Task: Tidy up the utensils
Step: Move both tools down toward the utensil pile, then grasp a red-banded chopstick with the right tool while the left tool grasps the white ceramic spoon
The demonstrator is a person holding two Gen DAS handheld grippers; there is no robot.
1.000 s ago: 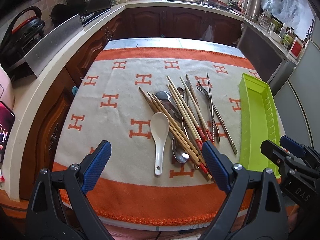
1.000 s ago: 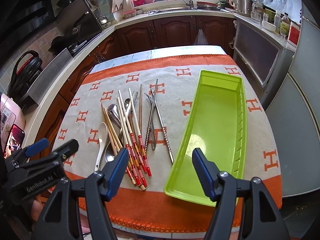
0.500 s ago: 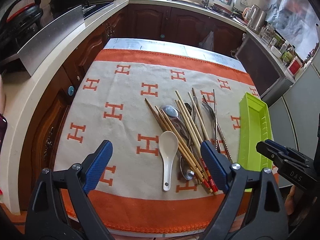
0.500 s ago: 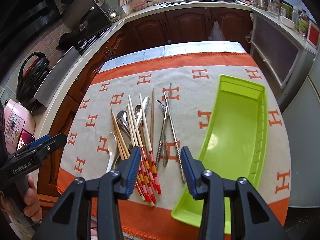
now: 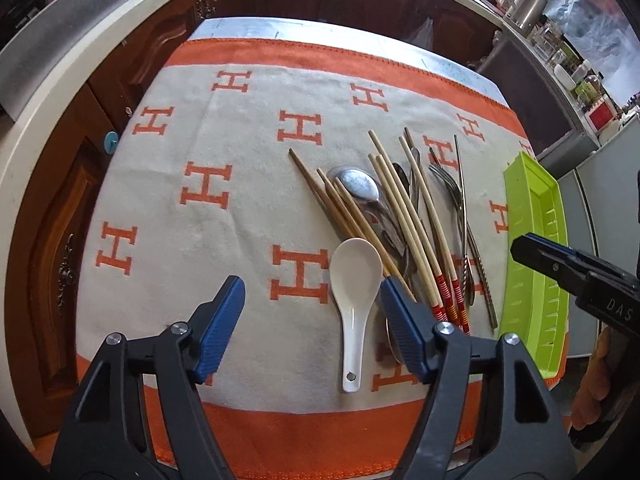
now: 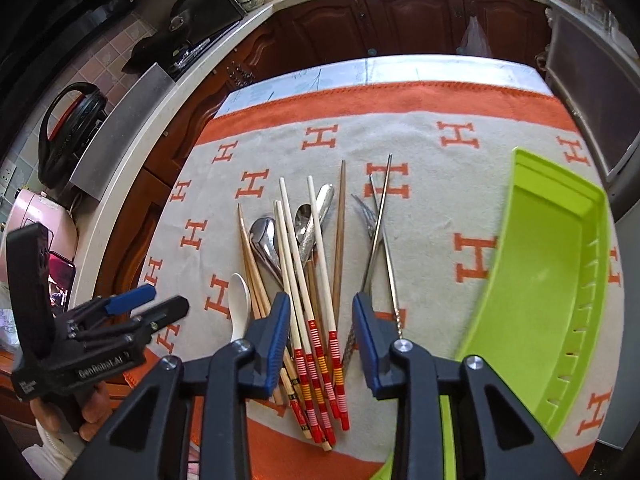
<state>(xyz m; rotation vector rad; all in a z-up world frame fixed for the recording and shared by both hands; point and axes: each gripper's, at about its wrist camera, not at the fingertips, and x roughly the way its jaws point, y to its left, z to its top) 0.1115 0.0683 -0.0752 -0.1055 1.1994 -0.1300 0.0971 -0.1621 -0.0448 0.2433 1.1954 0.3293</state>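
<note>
A pile of utensils lies on the orange-and-beige H-patterned cloth (image 5: 208,128): a white ceramic spoon (image 5: 354,276), metal spoons (image 6: 264,240), a fork (image 6: 366,212), steel chopsticks (image 6: 380,208) and bamboo chopsticks with red-banded ends (image 6: 320,344). My left gripper (image 5: 310,300) hovers over the cloth with its jaws closing; the white spoon's bowl lies just inside its right pad, untouched. My right gripper (image 6: 320,312) hangs over the red-banded chopstick ends, jaws closing, pads clear of them. A lime-green tray (image 6: 552,248) stands to the right of the pile.
Dark wooden cabinets and a pale counter (image 6: 160,104) ring the table. On the left counter stand a black kettle (image 6: 72,128) and a pink appliance (image 6: 44,216). A hand holds the left gripper (image 6: 132,308) at the table's near left corner.
Both grippers have come down and forward toward the utensil pile. Both pairs of jaws have narrowed, the right pair much more. The utensils and tray have not moved.
</note>
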